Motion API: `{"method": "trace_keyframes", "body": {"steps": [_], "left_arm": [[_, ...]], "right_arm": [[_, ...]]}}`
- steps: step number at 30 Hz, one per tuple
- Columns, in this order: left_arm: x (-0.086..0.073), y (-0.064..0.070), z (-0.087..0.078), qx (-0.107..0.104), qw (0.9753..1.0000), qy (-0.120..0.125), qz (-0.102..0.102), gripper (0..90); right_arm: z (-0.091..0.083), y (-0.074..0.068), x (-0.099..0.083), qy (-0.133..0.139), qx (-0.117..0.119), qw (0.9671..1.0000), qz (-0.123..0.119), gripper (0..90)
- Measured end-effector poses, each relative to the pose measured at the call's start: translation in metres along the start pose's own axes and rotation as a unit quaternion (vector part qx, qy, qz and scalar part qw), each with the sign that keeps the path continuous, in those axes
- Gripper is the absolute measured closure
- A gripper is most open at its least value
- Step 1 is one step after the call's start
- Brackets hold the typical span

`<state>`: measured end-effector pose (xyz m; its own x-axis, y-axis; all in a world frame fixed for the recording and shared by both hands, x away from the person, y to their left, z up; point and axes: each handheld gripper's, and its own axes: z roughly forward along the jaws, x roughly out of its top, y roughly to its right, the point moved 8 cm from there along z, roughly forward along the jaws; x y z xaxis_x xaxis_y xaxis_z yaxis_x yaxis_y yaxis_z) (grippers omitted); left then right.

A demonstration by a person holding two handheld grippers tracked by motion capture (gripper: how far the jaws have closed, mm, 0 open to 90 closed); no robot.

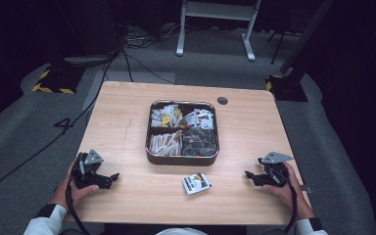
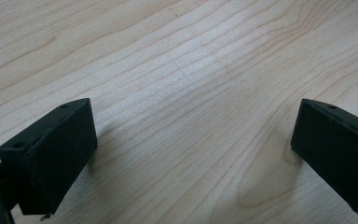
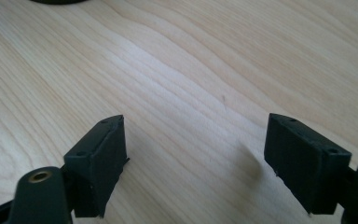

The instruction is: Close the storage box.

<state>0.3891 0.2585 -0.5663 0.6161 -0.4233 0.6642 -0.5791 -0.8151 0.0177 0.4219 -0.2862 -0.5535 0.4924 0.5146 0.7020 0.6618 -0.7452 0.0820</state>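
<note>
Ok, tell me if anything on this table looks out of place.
One small packet lies loose on the wooden table, in front of the metal tin whose compartments hold the other packets. It sits askew to the table edge. Both grippers rest open, apart from it.

Small white packet with red, yellow and dark print, lying flat and slightly askew on the tabletop, just in front of the tin, apart from it, between both grippers, untouched
</note>
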Motion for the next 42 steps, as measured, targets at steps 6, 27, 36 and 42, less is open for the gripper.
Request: {"method": "trace_keyframes", "body": {"steps": [6, 27, 36, 42], "left_arm": [[0.0, 0.0, 0.0, -0.001, 1.0, 0.0, 0.001, 0.4], [0.0, 0.0, 0.0, -0.001, 1.0, 0.0, 0.001, 0.5], [0.0, 0.0, 0.0, -0.004, 1.0, -0.001, 0.001, 0.4], [0.0, 0.0, 0.0, -0.004, 1.0, -0.001, 0.002, 0.4]], "right_arm": [[-0.005, 0.006, -0.012, 0.022, 0.007, 0.9987, 0.045, 18.3], [-0.005, 0.009, -0.013, 0.023, -0.001, 0.9984, 0.052, 18.1], [-0.005, 0.01, -0.013, 0.023, -0.001, 0.9983, 0.054, 18.5], [-0.004, 0.01, -0.012, 0.025, -0.001, 0.9982, 0.054, 18.4]]}}
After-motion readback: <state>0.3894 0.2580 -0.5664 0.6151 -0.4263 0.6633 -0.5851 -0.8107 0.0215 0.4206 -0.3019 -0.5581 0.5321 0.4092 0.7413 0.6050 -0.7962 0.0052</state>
